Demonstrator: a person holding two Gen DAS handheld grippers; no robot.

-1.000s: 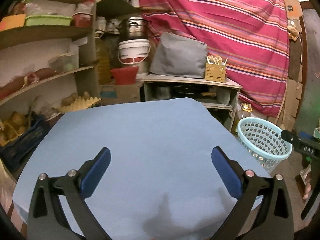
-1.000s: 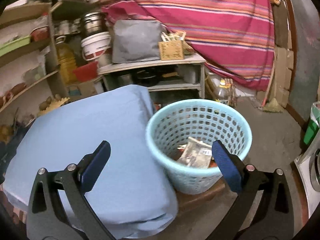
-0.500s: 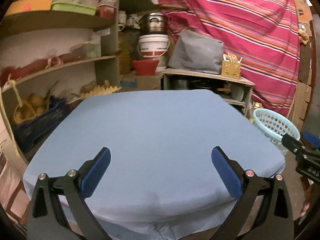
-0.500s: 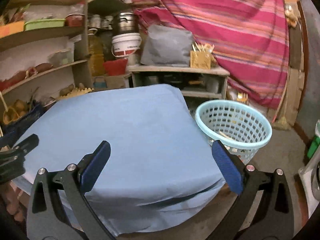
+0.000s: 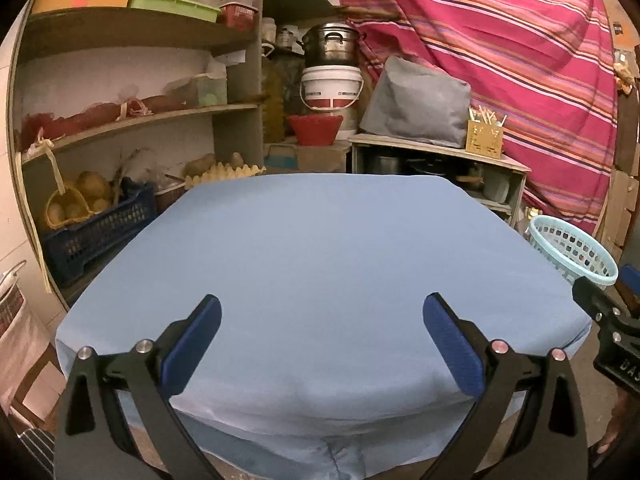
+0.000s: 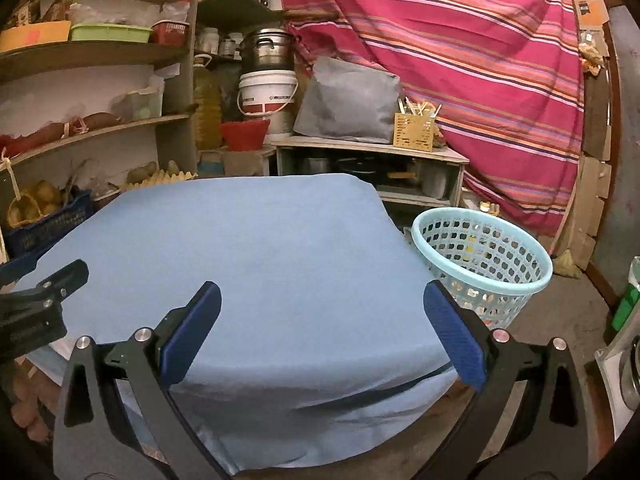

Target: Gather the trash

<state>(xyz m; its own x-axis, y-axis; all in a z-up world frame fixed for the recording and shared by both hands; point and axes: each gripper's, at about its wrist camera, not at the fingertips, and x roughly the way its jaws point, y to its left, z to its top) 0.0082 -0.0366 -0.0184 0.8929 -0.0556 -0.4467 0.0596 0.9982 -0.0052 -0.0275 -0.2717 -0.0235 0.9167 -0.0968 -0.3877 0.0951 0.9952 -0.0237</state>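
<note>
A table under a blue cloth fills both views, and no trash shows on it. A light blue perforated basket stands on the floor off the table's right side, with bits of trash dimly visible through its holes. My left gripper is open at the table's near edge, nothing between its blue pads. My right gripper is open too, over the near right corner, the basket just beyond its right finger. Each gripper shows at the edge of the other's view.
Wooden shelves with jars, tubs and a blue crate of potatoes line the left. A low cabinet with a grey bag, bucket and pot stands behind the table. A striped red cloth hangs at the back right.
Both grippers have pulled back and away from the table. The right one swung left from over the basket, which now sits smaller at the right. Both stayed open.
</note>
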